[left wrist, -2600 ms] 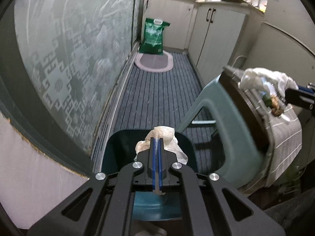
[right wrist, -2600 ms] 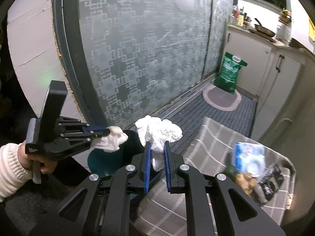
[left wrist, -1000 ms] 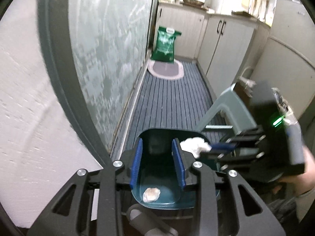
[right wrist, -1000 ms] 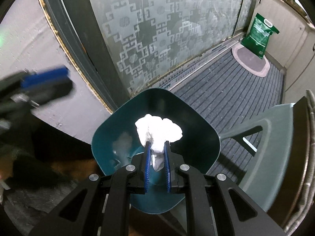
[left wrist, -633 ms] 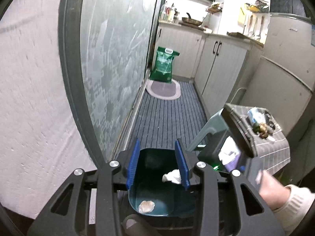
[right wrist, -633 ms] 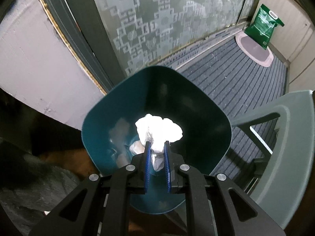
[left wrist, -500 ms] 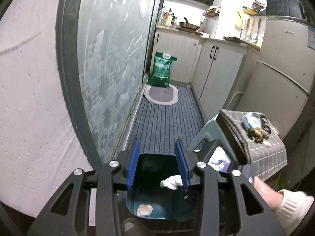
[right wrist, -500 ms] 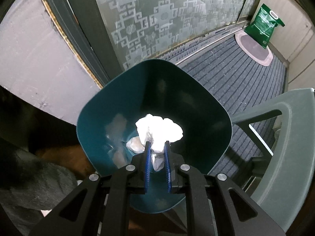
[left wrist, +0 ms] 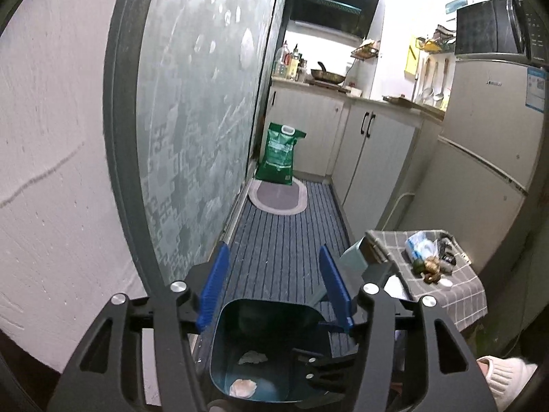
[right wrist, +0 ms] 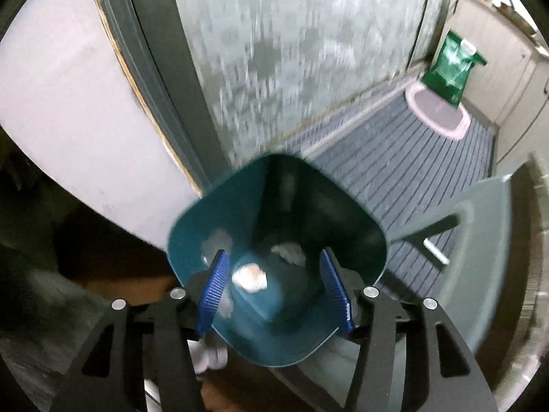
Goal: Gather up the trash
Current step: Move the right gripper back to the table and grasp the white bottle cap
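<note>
Left wrist view: the left gripper (left wrist: 276, 286), jaws opening with nothing between them, hangs over the teal bin (left wrist: 219, 350), where two crumpled tissues (left wrist: 253, 357) lie.

Right wrist view: the right gripper (right wrist: 274, 290), jaws opening and empty, hangs above the same bin, both wads on its floor.

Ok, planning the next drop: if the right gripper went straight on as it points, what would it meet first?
Probably the teal bin: the right gripper, jaws opening and empty, points into its mouth, towards the tissue wads at the bottom. Blur leaves depth unclear.
</note>
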A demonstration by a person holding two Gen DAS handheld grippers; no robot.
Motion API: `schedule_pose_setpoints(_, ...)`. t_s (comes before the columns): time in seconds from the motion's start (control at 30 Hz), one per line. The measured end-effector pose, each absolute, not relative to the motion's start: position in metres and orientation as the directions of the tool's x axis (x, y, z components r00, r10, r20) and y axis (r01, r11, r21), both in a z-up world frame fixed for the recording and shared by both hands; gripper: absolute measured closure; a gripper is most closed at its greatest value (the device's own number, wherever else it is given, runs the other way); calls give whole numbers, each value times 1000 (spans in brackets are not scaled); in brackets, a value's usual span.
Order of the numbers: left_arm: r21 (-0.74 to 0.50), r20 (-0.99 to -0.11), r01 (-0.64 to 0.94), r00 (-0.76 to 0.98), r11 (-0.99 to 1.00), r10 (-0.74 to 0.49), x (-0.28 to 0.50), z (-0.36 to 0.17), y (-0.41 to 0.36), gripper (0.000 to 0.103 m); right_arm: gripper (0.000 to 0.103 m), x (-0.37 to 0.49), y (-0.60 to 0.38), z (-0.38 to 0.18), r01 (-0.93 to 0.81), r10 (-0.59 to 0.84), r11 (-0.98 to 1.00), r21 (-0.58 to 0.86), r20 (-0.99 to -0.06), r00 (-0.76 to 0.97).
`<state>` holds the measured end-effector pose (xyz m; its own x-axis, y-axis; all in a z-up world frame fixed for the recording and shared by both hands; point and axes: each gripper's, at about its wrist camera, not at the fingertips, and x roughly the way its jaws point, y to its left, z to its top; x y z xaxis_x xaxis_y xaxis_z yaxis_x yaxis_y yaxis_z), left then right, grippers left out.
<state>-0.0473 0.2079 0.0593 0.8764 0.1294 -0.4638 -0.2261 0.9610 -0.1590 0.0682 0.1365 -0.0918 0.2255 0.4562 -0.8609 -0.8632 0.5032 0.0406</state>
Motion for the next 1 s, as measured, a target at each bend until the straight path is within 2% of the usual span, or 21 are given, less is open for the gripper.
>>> schedule_pose_setpoints(0.17,-136,-448,-209,885,968,128,-44,68,191,43,46,68,105,-44,-848,536,528,44,-791,293)
schedule_pose_setpoints(0.43,-119,-458,-156,885,981,85,-25,69,159,38,42,80,49,-4,-808,572,588,39,-726,381)
schedule_pose_setpoints(0.77,-98,-494,-97,869,990,37,3,57,122,37,41,97,-14,2,-742,539,669,30,-708,457)
schedule_pose_setpoints(1.0,-97,-525,-54,851,994,-5,22,45,98,32,39,111,-59,-8,-679,486,734,28,-719,496)
